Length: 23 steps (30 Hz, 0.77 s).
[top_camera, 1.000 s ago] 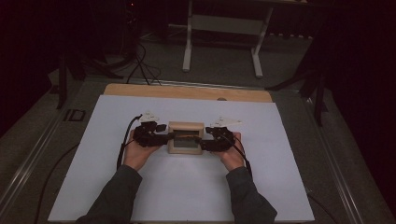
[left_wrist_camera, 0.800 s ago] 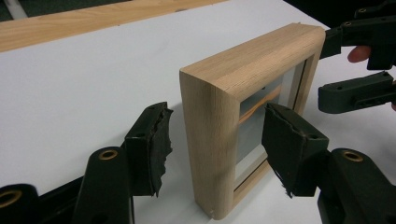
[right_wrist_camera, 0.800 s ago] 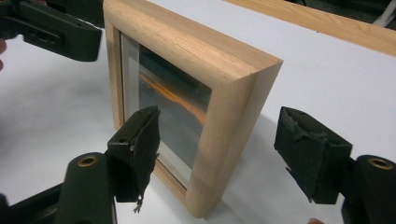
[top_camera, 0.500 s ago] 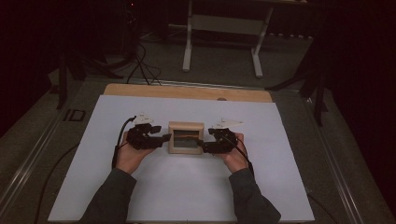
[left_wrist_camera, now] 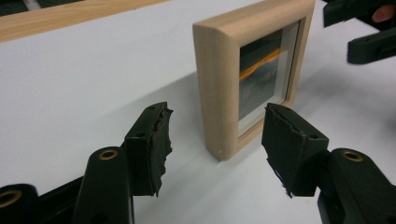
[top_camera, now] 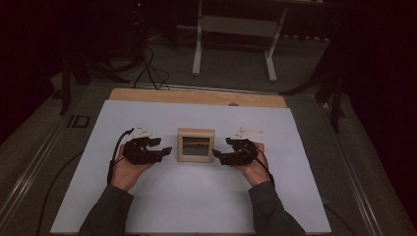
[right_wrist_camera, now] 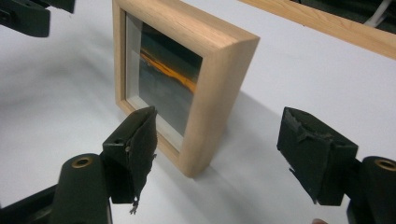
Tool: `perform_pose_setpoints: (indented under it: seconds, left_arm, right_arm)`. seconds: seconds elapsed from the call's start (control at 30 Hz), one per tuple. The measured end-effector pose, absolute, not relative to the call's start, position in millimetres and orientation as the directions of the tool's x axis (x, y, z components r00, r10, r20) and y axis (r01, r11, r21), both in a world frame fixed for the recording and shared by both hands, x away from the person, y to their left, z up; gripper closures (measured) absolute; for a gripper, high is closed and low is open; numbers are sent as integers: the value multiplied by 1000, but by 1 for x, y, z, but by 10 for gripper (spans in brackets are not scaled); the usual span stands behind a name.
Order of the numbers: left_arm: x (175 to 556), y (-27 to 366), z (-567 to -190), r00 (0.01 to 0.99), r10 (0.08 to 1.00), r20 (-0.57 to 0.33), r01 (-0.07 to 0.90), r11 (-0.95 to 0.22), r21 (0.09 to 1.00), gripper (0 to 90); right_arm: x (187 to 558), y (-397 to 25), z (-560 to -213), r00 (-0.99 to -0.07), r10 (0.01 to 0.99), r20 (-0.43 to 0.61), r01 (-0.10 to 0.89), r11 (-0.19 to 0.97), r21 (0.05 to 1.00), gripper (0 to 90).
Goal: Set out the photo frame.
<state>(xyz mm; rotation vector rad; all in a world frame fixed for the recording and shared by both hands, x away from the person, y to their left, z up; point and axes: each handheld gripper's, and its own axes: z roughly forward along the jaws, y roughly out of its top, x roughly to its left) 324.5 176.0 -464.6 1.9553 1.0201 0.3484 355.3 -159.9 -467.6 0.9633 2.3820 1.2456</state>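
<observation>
A small light-wood picture frame (top_camera: 195, 145) stands upright on the white table cover, its glass front showing a dark picture with an orange streak. My left gripper (top_camera: 166, 152) is just left of it, open and apart from the wood. In the left gripper view the frame (left_wrist_camera: 219, 79) stands a little ahead of my open gripper (left_wrist_camera: 217, 123), its near side edge in line with the gap. My right gripper (top_camera: 217, 156) is open just right of the frame. The right gripper view has the frame's corner (right_wrist_camera: 219, 70) ahead of my open gripper (right_wrist_camera: 222, 128), untouched.
The white cover (top_camera: 196, 206) spans the table, with a bare wooden strip (top_camera: 196, 97) along the far edge. Beyond it on the floor are a white metal stand (top_camera: 236, 29) and cables (top_camera: 147, 69). Dark supports flank the table.
Both grippers have drawn back sideways from the frame's left and right edges. The frame stays upright in the same place.
</observation>
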Motion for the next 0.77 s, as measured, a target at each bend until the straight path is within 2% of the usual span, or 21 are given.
perform_pose_setpoints:
  seconds: [0.77]
  left_arm:
    - [293,215,-483,564,818,-118,562,-275,780,417]
  right_arm:
    - [327,-208,-486,-694,717,58,466,387,796,277]
